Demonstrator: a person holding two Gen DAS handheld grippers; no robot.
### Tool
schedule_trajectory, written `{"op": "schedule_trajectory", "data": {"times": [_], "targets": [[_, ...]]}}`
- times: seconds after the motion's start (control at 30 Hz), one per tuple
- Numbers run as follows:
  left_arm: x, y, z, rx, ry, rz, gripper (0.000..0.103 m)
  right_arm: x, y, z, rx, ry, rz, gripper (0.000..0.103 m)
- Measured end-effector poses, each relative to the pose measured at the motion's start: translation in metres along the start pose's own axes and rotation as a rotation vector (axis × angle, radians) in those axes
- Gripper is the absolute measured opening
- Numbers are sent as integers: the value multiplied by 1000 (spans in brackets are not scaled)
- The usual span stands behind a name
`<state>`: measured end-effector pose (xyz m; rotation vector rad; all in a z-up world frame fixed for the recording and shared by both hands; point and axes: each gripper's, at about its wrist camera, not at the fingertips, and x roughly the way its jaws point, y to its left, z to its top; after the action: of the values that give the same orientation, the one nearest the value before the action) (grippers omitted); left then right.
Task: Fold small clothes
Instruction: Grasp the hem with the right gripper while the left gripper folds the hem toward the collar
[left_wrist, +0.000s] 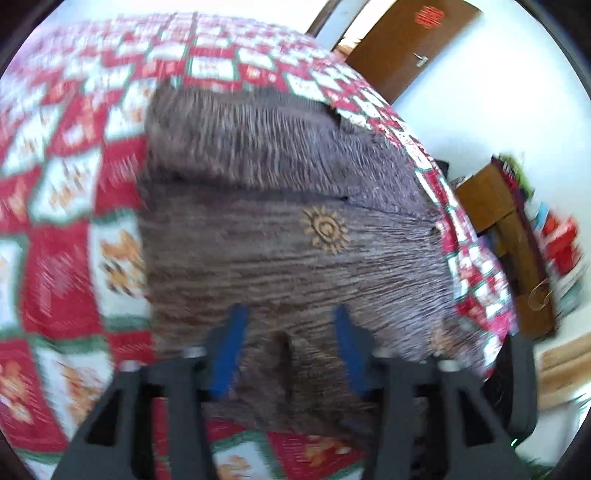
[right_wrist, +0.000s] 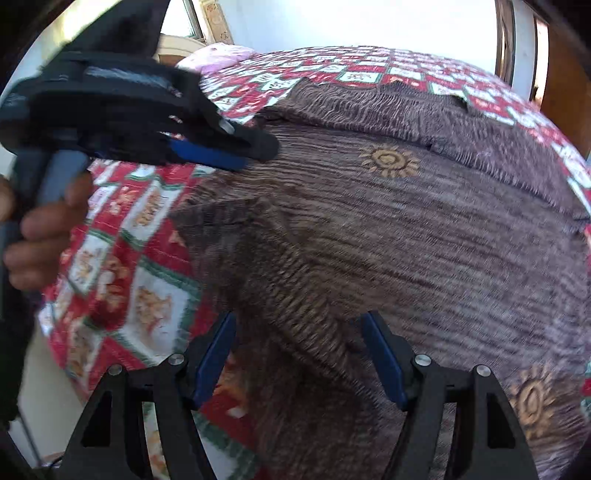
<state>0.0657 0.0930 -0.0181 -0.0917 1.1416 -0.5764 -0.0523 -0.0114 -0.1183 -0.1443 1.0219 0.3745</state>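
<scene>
Hovering above the brown garment (left_wrist: 288, 236), left hand-held gripper (left_wrist: 288, 314) standing with blue pads apart and nothing between them, cloth lying flat below rather than pinched. Showing again in the right wrist view as the left hand-held gripper (right_wrist: 229, 157), gripped by a person's hand (right_wrist: 44, 236) at the left edge, tips poised near the garment's left border. Pointing down at the near left part of the same garment, right hand-held gripper (right_wrist: 299, 325) also standing open, pads spread either side of a raised diagonal ridge of cloth but not pressing on it. Lying spread on the bed, over a red, white and green patchwork quilt (left_wrist: 62, 206), with gold sun motifs (left_wrist: 325, 229) facing up. Looking already part folded: a far band of the fabric appearing doubled over the main panel, with a stepped edge showing in both views, and a flap near the left side seeming turned in on a slant. Remaining, by that reading, at least one further fold to bring the piece down to a compact packet, plus smoothing of the ridge under the right gripper. Judging progress as somewhere past the start and short of done; blur hiding the finer edges.
</scene>
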Motion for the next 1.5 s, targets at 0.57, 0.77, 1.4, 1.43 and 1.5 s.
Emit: {"op": "schedule_trajectory", "data": {"times": [0.57,0.77,1.4,1.43,1.5], "targets": [[10,-64,-59,1004,-98,352,86,-16,-64,16,278,-40,323,7],[41,-71,-86,1384,-71,406,86,-16,-67,19,289,-24,298,8],[45,-42,12,689,-28,-162,62,-76,-123,-4,445,-194,200,17],[48,-38,15,649,-14,-159,66,-78,-125,-7,450,-195,198,17],[59,-38,14,639,25,-146,66,-80,-127,-12,463,-191,204,18]]}}
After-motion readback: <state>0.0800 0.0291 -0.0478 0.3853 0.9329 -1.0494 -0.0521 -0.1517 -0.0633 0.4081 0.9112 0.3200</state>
